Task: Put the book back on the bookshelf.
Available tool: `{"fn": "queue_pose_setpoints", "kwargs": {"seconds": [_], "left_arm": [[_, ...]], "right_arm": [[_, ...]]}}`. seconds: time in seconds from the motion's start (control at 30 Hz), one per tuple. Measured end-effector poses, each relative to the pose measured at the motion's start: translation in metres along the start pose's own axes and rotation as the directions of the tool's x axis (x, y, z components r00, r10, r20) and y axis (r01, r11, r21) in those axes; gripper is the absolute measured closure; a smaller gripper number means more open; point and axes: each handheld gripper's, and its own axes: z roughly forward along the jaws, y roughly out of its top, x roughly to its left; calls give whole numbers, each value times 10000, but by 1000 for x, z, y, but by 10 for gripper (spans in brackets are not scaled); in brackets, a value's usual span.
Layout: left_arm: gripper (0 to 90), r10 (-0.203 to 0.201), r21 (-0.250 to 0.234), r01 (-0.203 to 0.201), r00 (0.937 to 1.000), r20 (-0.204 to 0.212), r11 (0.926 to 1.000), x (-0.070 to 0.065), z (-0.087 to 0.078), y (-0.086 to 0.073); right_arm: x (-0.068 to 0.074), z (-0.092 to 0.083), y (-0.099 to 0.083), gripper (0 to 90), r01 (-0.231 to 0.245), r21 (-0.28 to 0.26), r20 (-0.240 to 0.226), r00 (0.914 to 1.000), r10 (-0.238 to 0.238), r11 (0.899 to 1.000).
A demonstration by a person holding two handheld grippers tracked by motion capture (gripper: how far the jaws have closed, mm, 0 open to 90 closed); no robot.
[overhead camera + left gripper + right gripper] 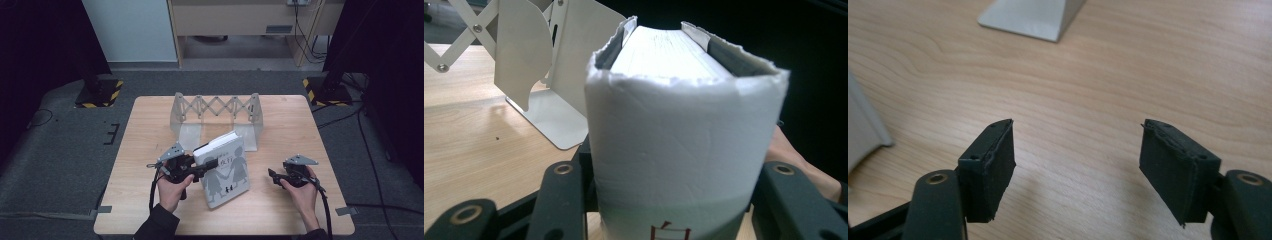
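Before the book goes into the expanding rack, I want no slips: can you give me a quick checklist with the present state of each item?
1. Left gripper clamped on the book: ok, its jaws sit on either side of the spine end in the left gripper view.
2. Book lifted off the table: cannot tell; it is tilted, and its near end may rest on the wood.
3. Right gripper free to help: ok, jaws apart with bare wood between them.
4. Rack standing upright: ok.
5. Space between the rack's end plates free: ok, nothing stands there.
6. Cover closed: ok, pages stay together.
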Motion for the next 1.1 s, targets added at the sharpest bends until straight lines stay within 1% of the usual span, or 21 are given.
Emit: {"fn": "queue_pose_setpoints", "kwargs": {"seconds": [0.03, 0.13, 0.17, 0.23, 0.43, 0.47, 0.5, 0.6, 0.67, 0.77, 0.8, 0.87, 0.93, 1.0, 1.1], "left_arm": [[501, -21, -103, 21, 10000, 8, 9999, 0, -1, -2], [499, 63, -247, -64, 10000, -71, 9997, -1, -1, -4], [499, 85, -328, -87, 9999, -58, 9994, -2, -1, -5], [497, 246, -454, -250, 9997, -83, 9987, -5, -2, -7], [493, 330, -569, -328, 9995, 23, 9978, -9, -1, -10], [492, 335, -611, -334, 9994, 13, 9976, -10, -1, -10], [490, 358, -660, -357, 9994, 0, 9972, -11, -1, -11], [489, 360, -793, -355, 9993, 53, 9962, -11, -1, -13], [488, 389, -793, -382, 9992, 75, 9961, -12, -1, -13], [487, 589, -741, -582, 9982, 79, 9955, -16, -1, -13], [486, 589, -741, -582, 9982, 79, 9955, -16, -1, -13], [485, 695, -684, -686, 9975, 115, 9953, -20, 0, -13], [479, 783, -641, -771, 9968, 160, 9950, -23, 0, -14], [471, 796, -627, -781, 9966, 207, 9950, -24, 1, -15], [450, 674, -523, -649, 9966, 466, 9965, -28, 5, -17]], "right_arm": [[-2, 2, -2, 277, 157, 324, 229, 9996, -165, 9994], [-5, 4, -4, 240, 115, 610, 428, 9990, -142, 9981], [-6, 5, -5, 234, 116, 679, 402, 9991, -144, 9976], [-8, 5, -7, 225, 140, 663, 488, 9987, -173, 9977], [-10, 5, -7, 195, 118, 637, 569, 9983, -155, 9979], [-10, 6, -8, 186, 124, 607, 603, 9981, -161, 9981], [-9, 7, -9, 180, 278, 567, 715, 9969, -319, 9980], [-8, 8, -10, 164, 226, 521, 807, 9964, -267, 9984], [-8, 8, -10, 155, 199, 493, 857, 9960, -241, 9986], [-8, 8, -9, 133, 132, 527, 910, 9957, -179, 9985], [-8, 8, -9, 133, 132, 527, 910, 9957, -179, 9985], [-9, 9, -9, 78, 156, 652, 848, 9962, -211, 9978], [-9, 10, -9, 77, 171, 647, 875, 9959, -227, 9978], [-9, 10, -9, 74, 174, 650, 863, 9960, -230, 9977], [-9, 10, -9, 61, 201, 708, 840, 9961, -260, 9973]]}}
